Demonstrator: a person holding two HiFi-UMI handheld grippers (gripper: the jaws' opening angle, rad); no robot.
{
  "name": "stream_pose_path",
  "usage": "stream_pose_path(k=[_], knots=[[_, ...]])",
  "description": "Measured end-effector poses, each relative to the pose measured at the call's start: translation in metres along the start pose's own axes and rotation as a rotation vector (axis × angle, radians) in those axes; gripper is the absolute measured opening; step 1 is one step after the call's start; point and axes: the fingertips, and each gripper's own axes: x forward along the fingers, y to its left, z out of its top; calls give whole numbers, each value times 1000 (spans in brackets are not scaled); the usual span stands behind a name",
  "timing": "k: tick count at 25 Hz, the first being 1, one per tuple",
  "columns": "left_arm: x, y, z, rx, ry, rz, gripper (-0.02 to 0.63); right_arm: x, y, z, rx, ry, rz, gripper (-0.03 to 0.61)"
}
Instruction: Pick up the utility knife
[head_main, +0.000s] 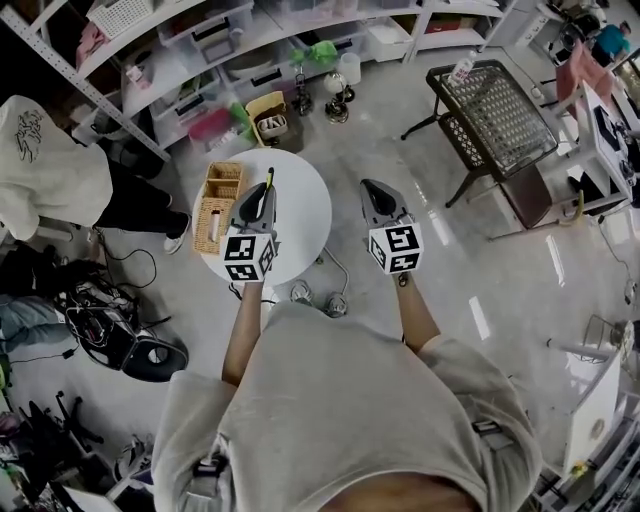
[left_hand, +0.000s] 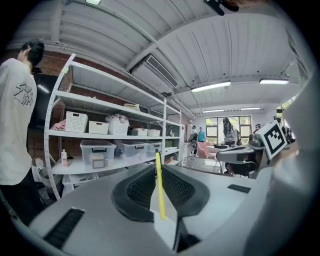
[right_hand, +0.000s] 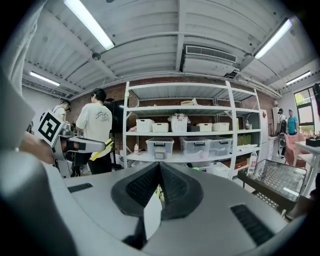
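A thin yellow utility knife (head_main: 269, 178) is clamped edge-on in my left gripper (head_main: 262, 190), which is raised over the white round table (head_main: 305, 205). In the left gripper view the knife (left_hand: 159, 187) stands upright between the dark pads, its tip poking past them, and the left gripper (left_hand: 159, 167) is shut on it. My right gripper (head_main: 372, 188) hangs level beside the table's right edge. In its own view the right gripper (right_hand: 160, 167) has its pads pressed together with nothing between them. That view also catches the knife (right_hand: 100, 151) at the left.
A wicker compartment tray (head_main: 218, 205) sits on the table's left side. Metal shelving (head_main: 230, 60) with bins runs behind it. A black wire-top cart (head_main: 495, 115) stands to the right. A person in a white shirt (head_main: 50, 170) is at the left, above floor clutter (head_main: 110, 330).
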Motion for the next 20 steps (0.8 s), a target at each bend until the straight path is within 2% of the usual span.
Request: stream_pose_path(k=[9, 20], knots=[[1, -5, 26, 41, -54, 1, 51, -7, -11, 17, -16, -47, -23, 31], [3, -8, 25, 37, -60, 7, 51, -9, -17, 16, -24, -45, -26, 31]])
